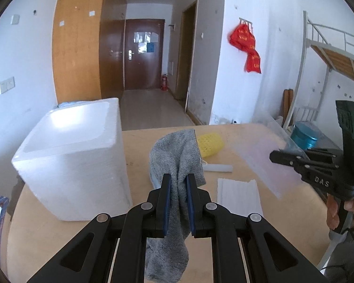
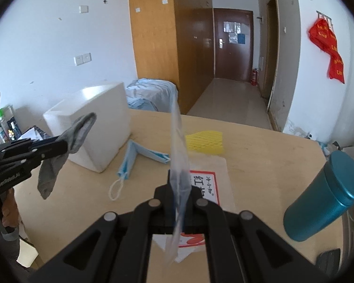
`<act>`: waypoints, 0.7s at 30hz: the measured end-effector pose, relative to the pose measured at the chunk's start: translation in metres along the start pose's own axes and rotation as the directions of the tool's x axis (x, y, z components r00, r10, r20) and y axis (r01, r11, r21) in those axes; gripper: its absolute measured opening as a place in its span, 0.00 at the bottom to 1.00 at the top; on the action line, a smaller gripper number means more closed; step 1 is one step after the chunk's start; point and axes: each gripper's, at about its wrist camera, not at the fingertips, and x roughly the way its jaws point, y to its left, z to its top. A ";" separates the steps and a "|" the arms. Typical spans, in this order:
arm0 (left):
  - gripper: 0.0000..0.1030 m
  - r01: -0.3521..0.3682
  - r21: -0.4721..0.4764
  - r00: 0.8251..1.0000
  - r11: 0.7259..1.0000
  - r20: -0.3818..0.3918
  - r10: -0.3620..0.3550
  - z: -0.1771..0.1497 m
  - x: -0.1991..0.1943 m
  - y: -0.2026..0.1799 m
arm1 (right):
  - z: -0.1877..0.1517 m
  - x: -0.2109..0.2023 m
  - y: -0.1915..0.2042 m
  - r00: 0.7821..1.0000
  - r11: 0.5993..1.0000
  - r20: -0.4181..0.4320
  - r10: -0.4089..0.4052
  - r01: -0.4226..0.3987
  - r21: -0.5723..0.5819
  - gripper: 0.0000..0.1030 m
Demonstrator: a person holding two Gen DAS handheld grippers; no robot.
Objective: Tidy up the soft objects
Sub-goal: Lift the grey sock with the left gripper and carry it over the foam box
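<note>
Your left gripper point(image 1: 178, 184) is clamped on the grey sock point(image 1: 177, 155), lifted off the table point(image 2: 259, 146); your right gripper point(image 2: 180, 184) pinches the clear plastic bag point(image 2: 179, 141). You seem to be mid-bagging: next, the bag's mouth likely needs opening so the sock can go in

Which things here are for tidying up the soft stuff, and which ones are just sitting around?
For the job:
- grey sock, pinched in the left gripper
- clear plastic bag, pinched in the right gripper
- blue face mask on the table
- yellow mesh piece
- white foam box, maybe for putting things in

Just lying about:
- teal bottle
- labelled envelope
</note>
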 end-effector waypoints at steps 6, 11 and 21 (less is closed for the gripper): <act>0.13 -0.016 -0.012 1.000 1.000 0.014 0.016 -0.008 -0.018 0.000 | -0.005 -0.017 0.022 0.999 0.999 0.023 0.032 -0.032 -0.018 0.04; 0.13 -0.035 -0.036 0.999 0.999 0.021 0.035 -0.014 -0.034 0.007 | -0.013 -0.026 0.036 0.999 0.999 0.028 0.042 -0.041 -0.025 0.04; 0.13 -0.075 -0.049 0.996 0.996 0.044 0.078 -0.027 -0.060 0.011 | -0.019 -0.038 0.061 0.996 0.996 0.044 0.077 -0.075 -0.046 0.04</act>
